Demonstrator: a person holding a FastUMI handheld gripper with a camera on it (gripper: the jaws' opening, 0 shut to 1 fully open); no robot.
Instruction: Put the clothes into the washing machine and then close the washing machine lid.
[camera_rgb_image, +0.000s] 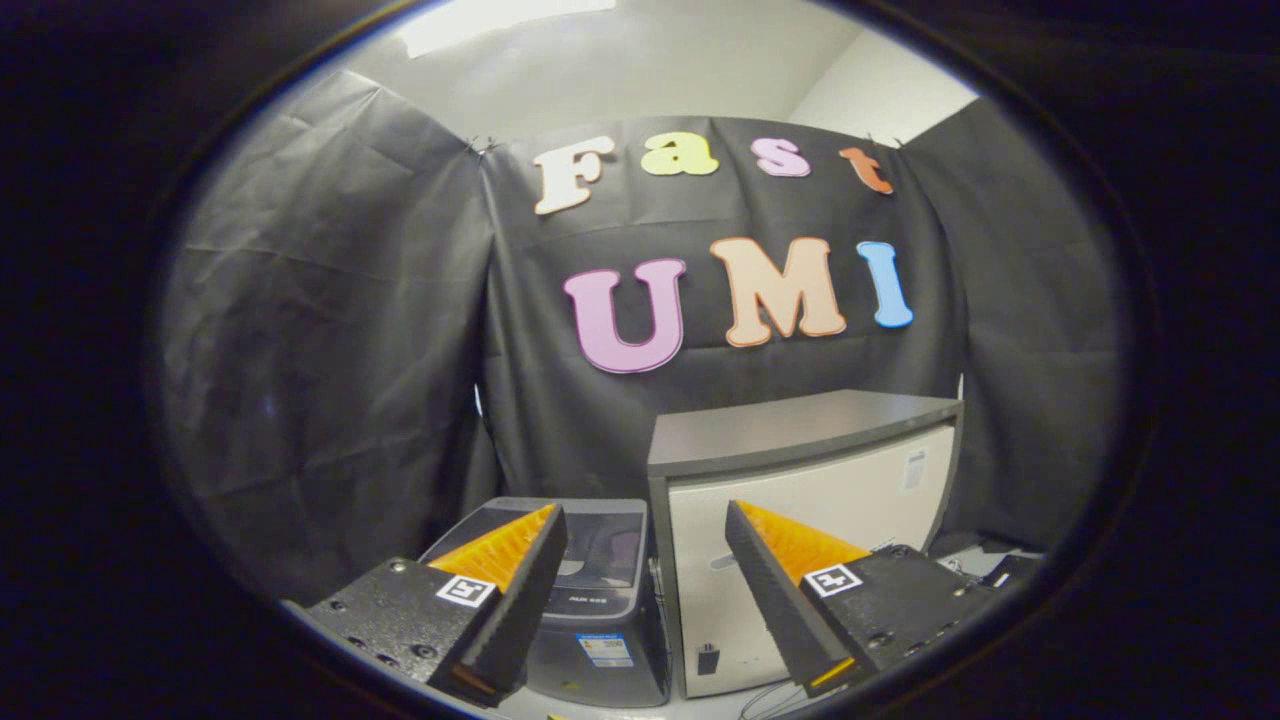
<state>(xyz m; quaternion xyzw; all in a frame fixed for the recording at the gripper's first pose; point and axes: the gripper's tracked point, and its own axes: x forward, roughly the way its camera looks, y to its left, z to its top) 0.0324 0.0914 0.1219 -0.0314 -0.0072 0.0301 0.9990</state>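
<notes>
**Gripper spread wide, washing machine ahead with lid down**

Gripper (645, 520): fingers set wide apart, nothing between them, no contact with any object. Wedge-shaped fingers (500, 590), tapering to points at the front; ribbed inner pads; a square printed marker on the flat, matte, screw-fastened block behind each.

Washing machine (600, 600): small top-loading unit, standing just beyond the left finger and partly hidden by it. Rounded dark plastic body, glossy finish. Lid (595, 545) lying flat on top, dark and translucent with a smooth, reflective surface; faint pinkish shape visible through it, identity impossible to tell. Control strip along the front edge below the lid. Rectangular sticker on the front face.

Cabinet (810, 480): boxy, immediately beside the washing machine, seen between and beyond the fingers. Flat matte grey top slab, pale smooth front door with a recessed handle slot, small sticker near the upper corner.

Cables (775, 700): thin, lying on the pale surface at the cabinet's foot.

Backdrop: creased black cloth wall (330, 350), hung in panels behind both units.
</notes>
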